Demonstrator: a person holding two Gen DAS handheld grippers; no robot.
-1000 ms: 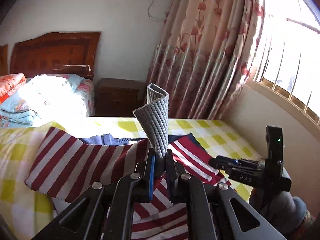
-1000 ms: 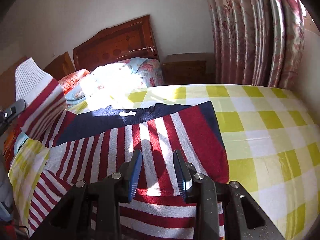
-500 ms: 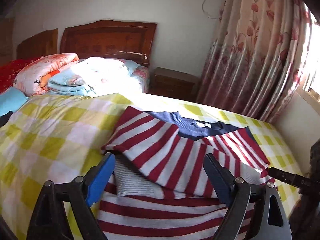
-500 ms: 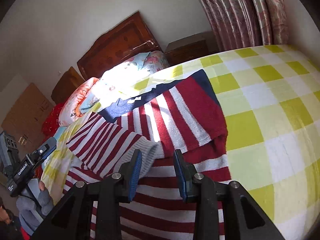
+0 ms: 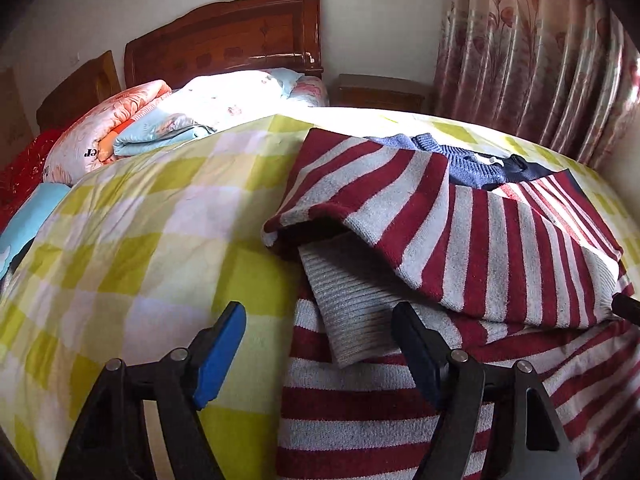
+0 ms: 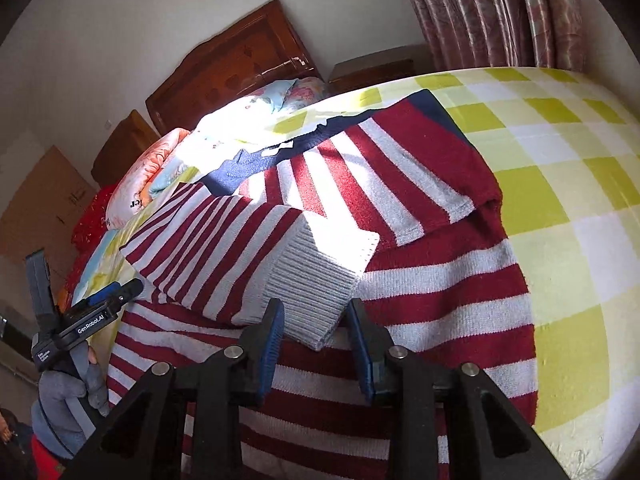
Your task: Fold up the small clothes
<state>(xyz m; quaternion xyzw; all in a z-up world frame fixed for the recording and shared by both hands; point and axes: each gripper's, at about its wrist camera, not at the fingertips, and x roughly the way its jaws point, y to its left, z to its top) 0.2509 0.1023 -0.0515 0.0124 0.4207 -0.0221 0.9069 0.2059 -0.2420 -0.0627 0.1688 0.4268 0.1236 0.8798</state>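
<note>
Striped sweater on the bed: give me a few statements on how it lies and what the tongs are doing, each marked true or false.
1. One sleeve is folded across the striped sweater. True.
2. The left tongs clamp the grey cuff. False: they stand wide open, the cuff lying loose between them.
3. The sweater lies on a yellow checked bedspread. True.
4. The right tongs grip the navy collar. False: they sit open by the cuff, far from the collar.
5. The curtains are plain blue. False: pink and floral.
</note>
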